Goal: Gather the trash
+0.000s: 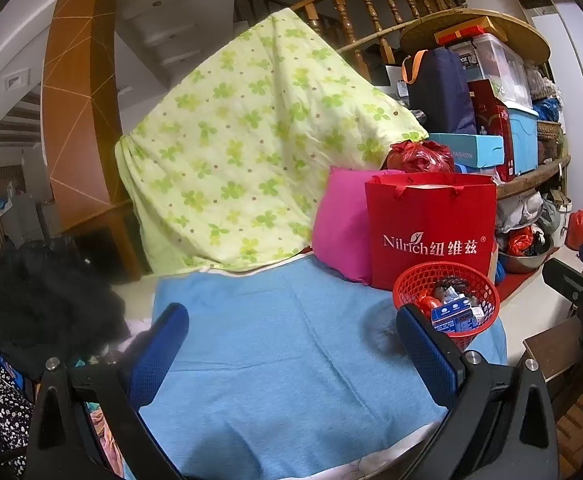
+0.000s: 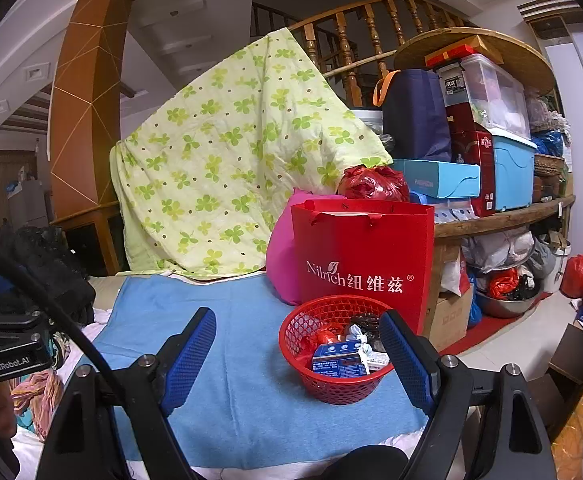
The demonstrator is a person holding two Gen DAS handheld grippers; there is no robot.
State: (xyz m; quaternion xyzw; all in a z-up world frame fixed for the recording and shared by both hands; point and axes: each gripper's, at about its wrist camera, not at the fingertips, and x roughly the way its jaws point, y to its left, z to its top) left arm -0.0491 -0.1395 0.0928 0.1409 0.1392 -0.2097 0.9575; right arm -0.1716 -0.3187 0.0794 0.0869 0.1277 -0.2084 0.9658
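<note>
both grippers hover with fingers spread and empty, the red basket (image 2: 333, 354) of what looks like trash nearer the right gripper (image 2: 305, 364), ahead-right of the left gripper (image 1: 291, 354).

My jaws carry blue pads (image 2: 405, 364) of dimpled rubber-like texture. Blue cloth (image 2: 231, 400) near me: matt, napped. Red basket (image 2: 331, 390): glossy plastic lattice. Red bag (image 2: 363, 248): smooth paper. Far banister (image 2: 355, 52): varnished wood.

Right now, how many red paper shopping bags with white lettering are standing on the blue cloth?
1. The red paper shopping bag stands upright at the blue cloth's right side, behind the red plastic mesh basket, beside the pink cushion. Clutter could hide others.
</note>
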